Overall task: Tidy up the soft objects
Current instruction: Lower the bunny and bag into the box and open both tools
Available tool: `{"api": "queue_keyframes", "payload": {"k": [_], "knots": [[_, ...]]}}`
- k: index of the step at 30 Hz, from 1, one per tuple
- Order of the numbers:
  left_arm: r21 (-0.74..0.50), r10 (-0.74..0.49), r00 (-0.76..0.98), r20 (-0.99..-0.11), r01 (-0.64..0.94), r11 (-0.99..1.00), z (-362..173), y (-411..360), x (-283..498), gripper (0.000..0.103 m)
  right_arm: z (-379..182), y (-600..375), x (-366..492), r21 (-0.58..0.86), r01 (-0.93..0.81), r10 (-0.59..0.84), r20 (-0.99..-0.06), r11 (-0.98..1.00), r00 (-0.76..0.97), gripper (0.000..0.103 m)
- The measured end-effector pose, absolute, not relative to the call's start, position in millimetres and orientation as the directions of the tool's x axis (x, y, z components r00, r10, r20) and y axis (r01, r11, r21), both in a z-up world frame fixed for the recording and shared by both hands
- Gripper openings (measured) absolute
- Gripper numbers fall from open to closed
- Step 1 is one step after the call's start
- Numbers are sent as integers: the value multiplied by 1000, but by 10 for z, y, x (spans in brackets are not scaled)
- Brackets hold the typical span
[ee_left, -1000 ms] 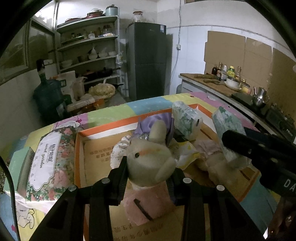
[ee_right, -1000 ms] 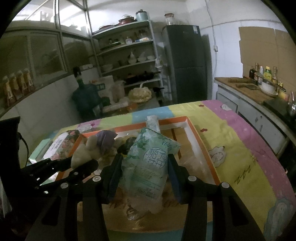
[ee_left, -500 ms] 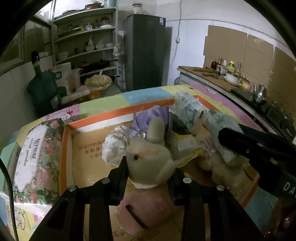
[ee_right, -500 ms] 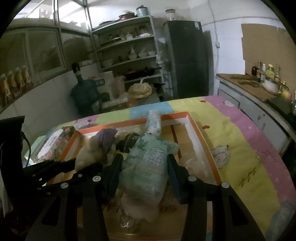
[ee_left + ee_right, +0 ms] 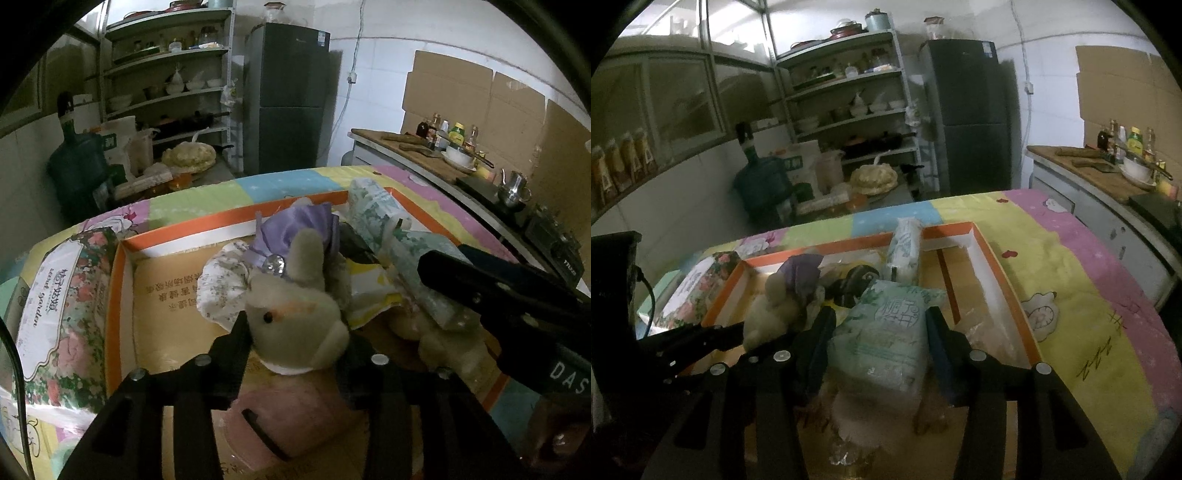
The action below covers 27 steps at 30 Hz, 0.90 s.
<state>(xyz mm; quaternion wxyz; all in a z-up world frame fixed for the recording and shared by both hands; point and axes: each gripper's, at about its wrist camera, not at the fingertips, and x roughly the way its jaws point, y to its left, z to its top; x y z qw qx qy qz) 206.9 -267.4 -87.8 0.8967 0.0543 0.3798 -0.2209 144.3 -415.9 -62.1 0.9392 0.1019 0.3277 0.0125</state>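
done: plush rabbit [image 5: 295, 328], tissue pack [image 5: 886, 332] already over box [image 5: 122, 288], frame centre
left tool [image 5: 295, 336]: opening around rabbit
right tool [image 5: 875, 332]: opening around pack
left: floral pack [image 5: 55, 317] outside box, frame left

plush rabbit [image 5: 295, 332]: cream, pink body
box [image 5: 1008, 273]: orange rim, white inner walls, brown floor
tissue pack [image 5: 886, 332]: pale green, white print
tablecloth [image 5: 1071, 258]: pastel patches, cartoon sheep
bow [image 5: 295, 225]: lilac

Plush rabbit [image 5: 295, 328], tissue pack [image 5: 886, 339] in box [image 5: 122, 295]
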Motion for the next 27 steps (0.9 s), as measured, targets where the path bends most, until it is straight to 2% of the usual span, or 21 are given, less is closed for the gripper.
{"api": "queue_keyframes", "payload": {"k": [2, 5, 13, 17, 27], "knots": [[-77, -363, 616, -699, 439, 895, -864, -2665, 2060, 56, -628, -4166, 1441, 207, 45, 93, -611, 977, 787, 53], [-86, -372, 619, -691, 441, 893, -844, -2649, 2052, 65, -623, -4173, 1441, 215, 47, 96, -608, 976, 788, 57], [-90, -375, 628, -681, 437, 895, -799, -2616, 2037, 68, -595, -4187, 1416, 226, 53, 96, -598, 973, 796, 60], [-86, -376, 639, -671, 437, 895, -752, -2623, 1995, 73, -567, -4208, 1403, 225, 54, 92, -591, 973, 801, 63], [-85, -384, 664, -642, 435, 896, -609, -2561, 1856, 74, -438, -4187, 1264, 231, 57, 86, -563, 971, 822, 64]]}}
